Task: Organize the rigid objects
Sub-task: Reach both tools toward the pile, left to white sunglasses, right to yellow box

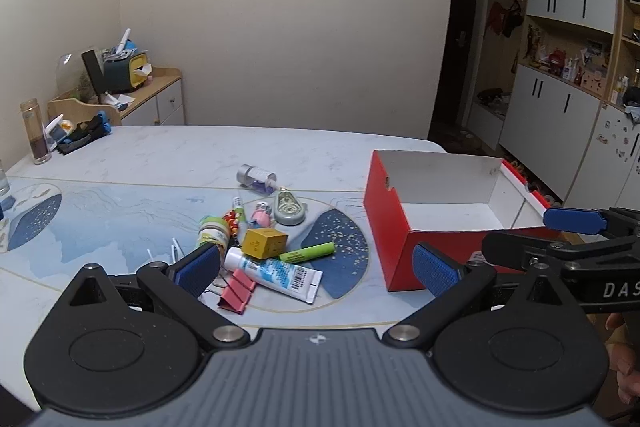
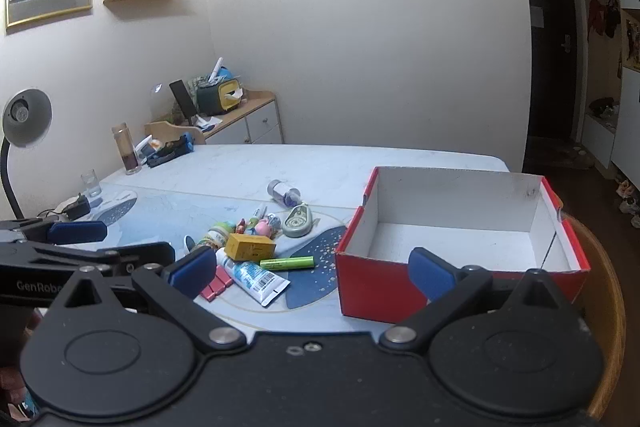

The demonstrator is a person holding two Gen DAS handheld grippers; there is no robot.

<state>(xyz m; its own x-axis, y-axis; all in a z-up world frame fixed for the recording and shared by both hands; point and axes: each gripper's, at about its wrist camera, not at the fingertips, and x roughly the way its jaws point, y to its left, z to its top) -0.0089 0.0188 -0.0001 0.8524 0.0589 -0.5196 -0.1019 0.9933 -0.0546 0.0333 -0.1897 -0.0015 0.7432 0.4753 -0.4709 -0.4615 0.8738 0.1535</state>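
Clutter of small rigid things lies mid-surface, toward the near edge, on a blue patterned mat: yellow box, green highlighter, white tube with a barcode, pink binder clips, grey correction-tape dispenser, small bottle on its side farther back. Red cardboard box with white interior stands open and empty near the surface's right edge, just beside the pile. Left gripper: fingers spread wide, nothing between them; the pile sits ahead of and between the fingers, closer to the left finger, whose tip overlaps the clips in view; contact cannot be told. Right gripper: fingers wide apart, empty; its left finger lines up with the pile's near side, its right finger with the red box's front wall. Both grippers hover above the near edge, side by side.
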